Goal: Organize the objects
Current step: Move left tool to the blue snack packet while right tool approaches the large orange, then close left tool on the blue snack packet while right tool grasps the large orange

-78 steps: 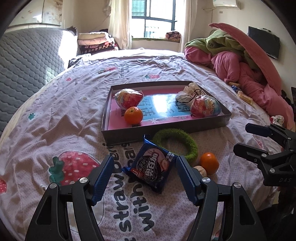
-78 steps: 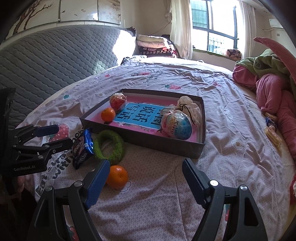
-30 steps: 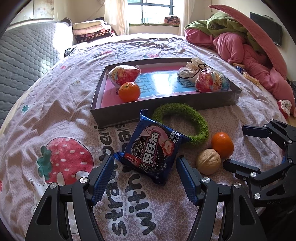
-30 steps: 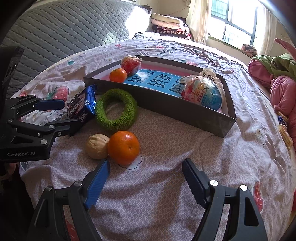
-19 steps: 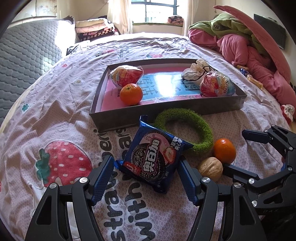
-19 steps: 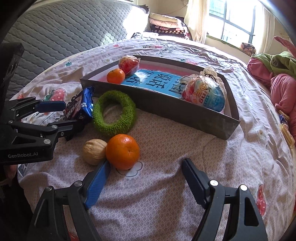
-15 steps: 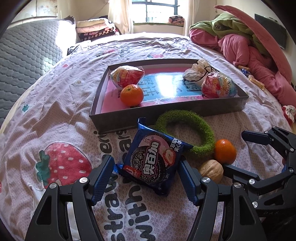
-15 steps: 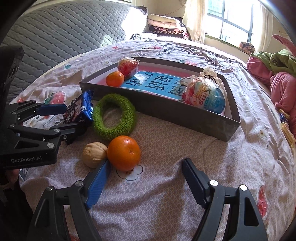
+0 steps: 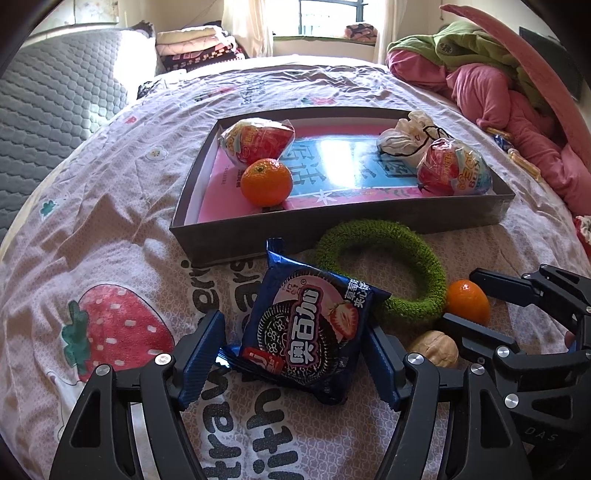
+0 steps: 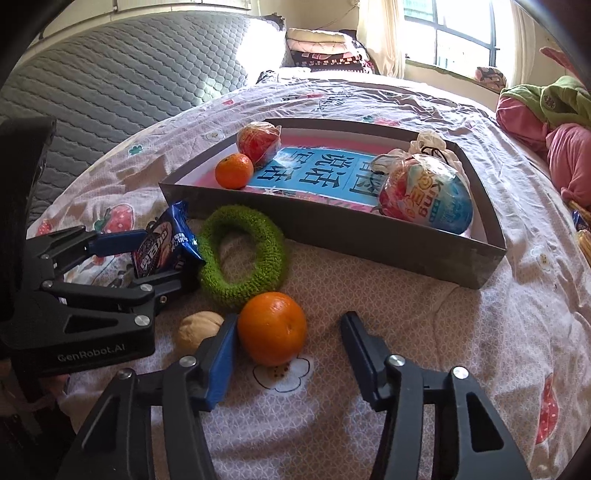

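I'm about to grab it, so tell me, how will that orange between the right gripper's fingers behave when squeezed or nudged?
The orange is round and sits on soft bedding, so it probably rolls if nudged. Only one pad seems to touch it; the right gripper, just closing, could push it sideways. Its skin looks firm, likely tolerating a moderate squeeze.

Bright daylight from the window (image 9: 325, 16) glares on the tray (image 9: 332, 170); sharp frames, fisheye-bent with dark corners.
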Demonstrator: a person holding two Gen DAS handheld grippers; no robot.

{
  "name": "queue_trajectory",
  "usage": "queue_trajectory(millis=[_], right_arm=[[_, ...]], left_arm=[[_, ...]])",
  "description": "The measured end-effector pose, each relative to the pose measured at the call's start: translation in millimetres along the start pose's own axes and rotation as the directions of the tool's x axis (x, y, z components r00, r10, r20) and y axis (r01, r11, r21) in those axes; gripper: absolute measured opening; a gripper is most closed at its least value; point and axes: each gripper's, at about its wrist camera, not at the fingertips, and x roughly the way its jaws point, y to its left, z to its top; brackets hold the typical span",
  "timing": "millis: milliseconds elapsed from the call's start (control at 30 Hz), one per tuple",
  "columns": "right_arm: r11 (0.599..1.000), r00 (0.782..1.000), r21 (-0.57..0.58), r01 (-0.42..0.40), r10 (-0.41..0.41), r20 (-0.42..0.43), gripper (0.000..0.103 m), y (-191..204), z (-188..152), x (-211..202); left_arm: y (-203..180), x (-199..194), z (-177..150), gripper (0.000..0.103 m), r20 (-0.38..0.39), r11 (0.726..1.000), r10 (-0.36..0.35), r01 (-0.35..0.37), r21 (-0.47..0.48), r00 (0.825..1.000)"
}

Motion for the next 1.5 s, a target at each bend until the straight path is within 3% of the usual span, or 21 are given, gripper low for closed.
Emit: queue_trajectory(millis=[333,500,600,667,1133,1500], right_arm=[[1.000,1.000,0.009,-0.015,0.015,0.001,0.035,4,3,4],[0.999,1.000,0.032,-0.031,0.031,0.003,0.034,1,4,3],[0.999,0.999,0.038,-0.037,0.037,0.007,0.034,0,4,2],[0.998,0.999,0.045,-0.041,0.041,0.009,0.034,-1,4,1],[0.999,1.000,0.041,-0.026,0.025,0.011,0.034,-5,1,-5],[0.998,0.998,0.057,-0.019,0.016,0.054,0.034,-9,6,-16]], left_arm=[[-1,7,2,0.075,0.000,1.000,0.005,-0.005,0.012,1.000],[1,8,4,0.072,-0.006,1.000,-0.019,0.019,-0.014,1.000],[1,5,5,0.059,-0.002,0.999,-0.036,0.036,-0.019,0.999],[-1,4,5,0.057,0.000,0.999,-0.035,0.035,-0.018,0.999],[3,-9,3,0.053,0.012,0.999,-0.042,0.042,-0.023,0.999],[3,-38,6,0.053,0.099,1.000,0.001,0.000,-0.009,0.995]])
